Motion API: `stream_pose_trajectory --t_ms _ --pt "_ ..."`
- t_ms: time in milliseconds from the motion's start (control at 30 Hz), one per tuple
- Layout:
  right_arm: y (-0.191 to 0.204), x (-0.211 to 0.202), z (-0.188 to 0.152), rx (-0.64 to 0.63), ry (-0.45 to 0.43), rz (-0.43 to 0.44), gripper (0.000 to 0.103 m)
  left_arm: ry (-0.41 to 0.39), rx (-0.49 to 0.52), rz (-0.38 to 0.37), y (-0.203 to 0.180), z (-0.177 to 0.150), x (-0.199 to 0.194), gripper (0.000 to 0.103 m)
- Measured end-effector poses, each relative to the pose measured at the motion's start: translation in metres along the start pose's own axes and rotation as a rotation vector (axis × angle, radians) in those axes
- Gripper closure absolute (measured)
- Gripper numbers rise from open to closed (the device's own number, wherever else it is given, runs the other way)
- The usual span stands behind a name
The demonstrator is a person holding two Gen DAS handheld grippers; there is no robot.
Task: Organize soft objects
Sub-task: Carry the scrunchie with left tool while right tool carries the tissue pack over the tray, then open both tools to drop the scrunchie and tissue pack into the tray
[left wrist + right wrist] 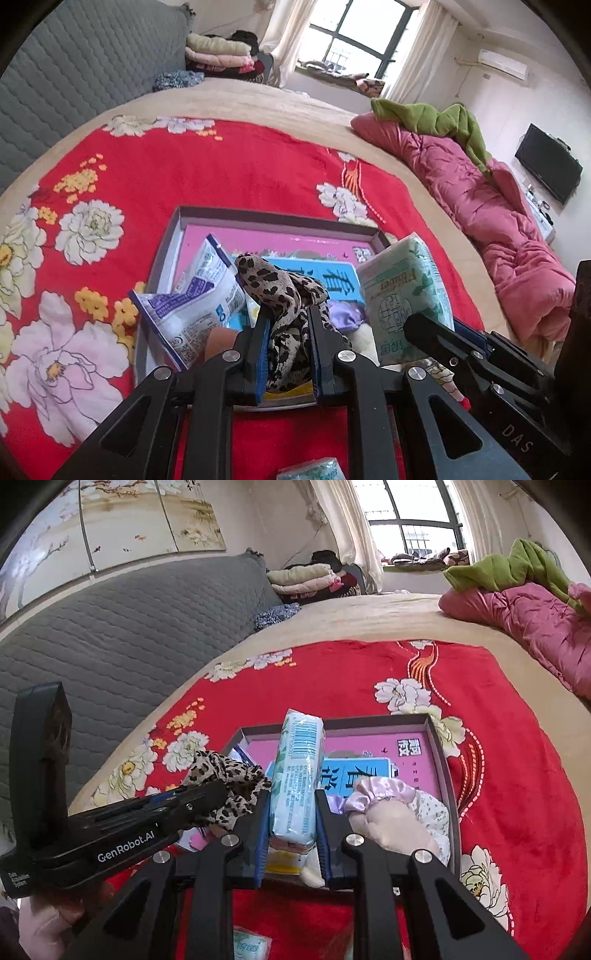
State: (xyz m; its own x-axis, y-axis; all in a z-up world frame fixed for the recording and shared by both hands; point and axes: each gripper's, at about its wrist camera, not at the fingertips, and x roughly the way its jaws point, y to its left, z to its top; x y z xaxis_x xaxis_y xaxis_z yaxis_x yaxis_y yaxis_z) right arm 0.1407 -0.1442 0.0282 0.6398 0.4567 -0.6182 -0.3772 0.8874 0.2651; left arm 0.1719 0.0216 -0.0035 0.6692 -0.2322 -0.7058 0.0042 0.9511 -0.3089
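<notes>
Leopard scrunchie [291,295], lower half behind tongs [288,325]

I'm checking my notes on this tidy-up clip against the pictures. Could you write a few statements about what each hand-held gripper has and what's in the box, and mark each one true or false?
1. The left hand-held gripper is shut on a leopard-print scrunchie. True.
2. The right hand-held gripper is empty. False: it is shut on a pale green tissue pack.
3. Both held items are over the shallow box. True.
4. The box sits on a bare wooden floor. False: it sits on a red floral blanket.
5. A lilac satin scrunchie lies in the box. True.
6. A blue blanket lies on the pink quilt. False: the green blanket does.
</notes>
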Motion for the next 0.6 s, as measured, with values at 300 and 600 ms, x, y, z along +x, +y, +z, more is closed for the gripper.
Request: stream_pose_trajectory --t_ms 300,600 --pt "-0.007 0.036 -0.014 0.001 0.124 -0.007 0.079 0.087 0.015 0.047 0.010 -0.013 0.043 0.081" --pt "-0.017 0.017 -0.013 -0.008 0.054 -0.086 0.053 0.021 -0.002 0.092 0.016 -0.005 0.022 0.035"
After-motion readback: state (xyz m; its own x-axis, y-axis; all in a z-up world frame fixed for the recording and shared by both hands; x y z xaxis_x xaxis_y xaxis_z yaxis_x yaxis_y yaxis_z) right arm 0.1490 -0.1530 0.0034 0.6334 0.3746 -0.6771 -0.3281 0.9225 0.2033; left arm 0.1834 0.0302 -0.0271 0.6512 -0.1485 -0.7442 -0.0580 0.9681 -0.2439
